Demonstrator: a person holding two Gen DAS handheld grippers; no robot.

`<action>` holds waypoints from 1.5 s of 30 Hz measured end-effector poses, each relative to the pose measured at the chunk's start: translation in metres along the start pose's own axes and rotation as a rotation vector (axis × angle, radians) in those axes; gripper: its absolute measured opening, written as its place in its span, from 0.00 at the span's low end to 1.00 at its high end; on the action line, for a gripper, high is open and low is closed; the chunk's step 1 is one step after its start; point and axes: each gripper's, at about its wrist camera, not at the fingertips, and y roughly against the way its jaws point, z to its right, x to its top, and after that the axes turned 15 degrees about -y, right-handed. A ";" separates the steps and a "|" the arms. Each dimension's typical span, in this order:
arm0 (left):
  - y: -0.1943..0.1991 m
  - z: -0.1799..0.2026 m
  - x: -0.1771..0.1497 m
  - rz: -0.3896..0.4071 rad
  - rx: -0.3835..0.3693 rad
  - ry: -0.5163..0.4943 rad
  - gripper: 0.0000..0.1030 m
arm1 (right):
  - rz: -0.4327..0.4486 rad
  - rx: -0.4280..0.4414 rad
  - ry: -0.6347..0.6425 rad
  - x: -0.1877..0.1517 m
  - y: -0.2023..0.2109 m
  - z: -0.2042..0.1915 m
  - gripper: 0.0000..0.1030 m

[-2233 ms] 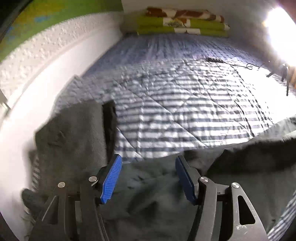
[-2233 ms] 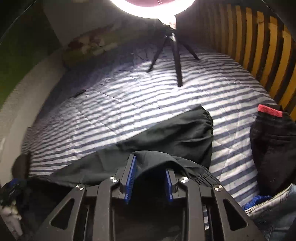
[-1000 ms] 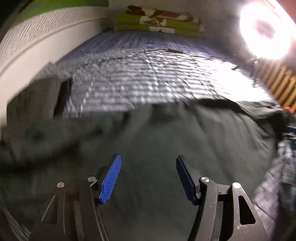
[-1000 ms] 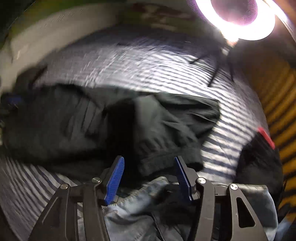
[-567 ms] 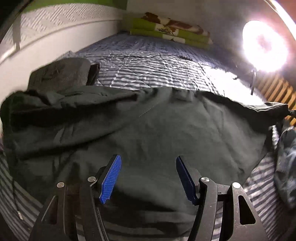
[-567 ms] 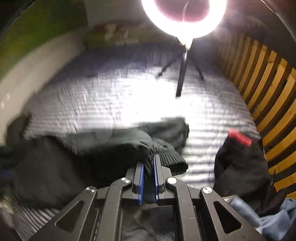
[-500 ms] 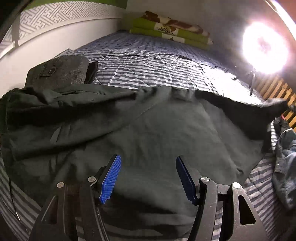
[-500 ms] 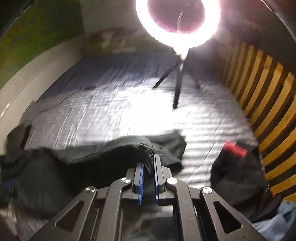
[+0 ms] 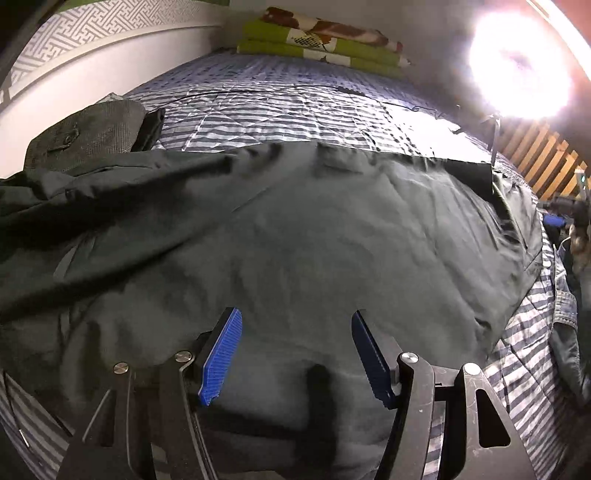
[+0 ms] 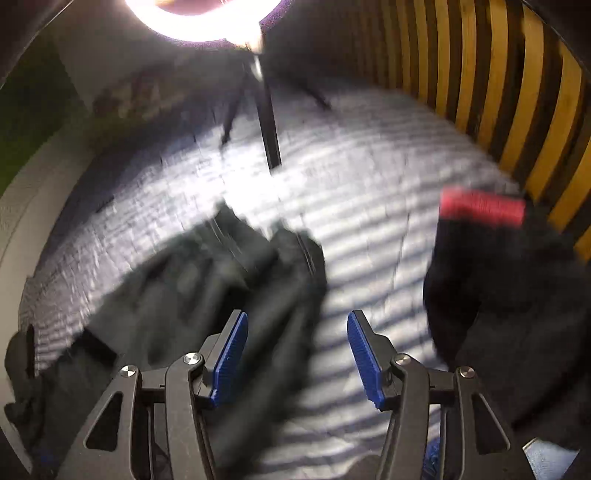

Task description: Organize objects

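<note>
Since the next move is a judgement on my part, I read the scene as follows.

Dark garment: the dark garment [image 9: 295, 236] lies spread flat across the striped quilt [image 9: 280, 110], filling the middle of my left wrist view; in the right wrist view its bunched end [image 10: 229, 273] sits at about 11 o'clock from the claw.

Long axis: it runs from 9 o'clock to 3 o'clock in the left view, so each end lies toward one hand.

Left gripper: the left gripper [image 9: 295, 347] hangs over the near hem, jaws held apart, nothing between the pads.

Right gripper: the right gripper [image 10: 295, 347] has its jaws opening; the cloth's edge shows behind its left pad, striped quilt behind the rest of the gap, and I see no pad pressing on cloth, though the frame is blurred.

Nearer hand: I judge the left nearer the garment's body, the right nearer its far end.

Neighbours: a black item with a red band [image 10: 484, 206] lies at 2 o'clock of the right claw, apart from the garment; a grey folded piece [image 9: 88, 136] sits at 10 o'clock in the left view.

Backdrop: ring light [image 10: 199, 18] at 12 o'clock.
</note>
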 end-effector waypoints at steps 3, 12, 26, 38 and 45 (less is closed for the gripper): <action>0.000 0.003 -0.001 -0.002 -0.019 0.005 0.64 | -0.081 -0.038 -0.008 -0.009 -0.024 0.004 0.49; 0.007 0.010 0.001 0.013 -0.024 -0.022 0.64 | 0.230 0.013 0.340 -0.047 0.052 -0.073 0.13; -0.006 0.020 -0.001 -0.018 -0.033 -0.048 0.64 | -0.010 -0.002 -0.099 -0.009 -0.021 0.014 0.47; -0.005 0.020 -0.001 -0.013 -0.026 -0.056 0.64 | 0.323 -0.313 0.433 -0.051 0.015 -0.063 0.05; -0.001 0.021 0.001 -0.007 -0.026 -0.060 0.64 | 0.250 -0.456 0.326 -0.015 0.029 -0.022 0.48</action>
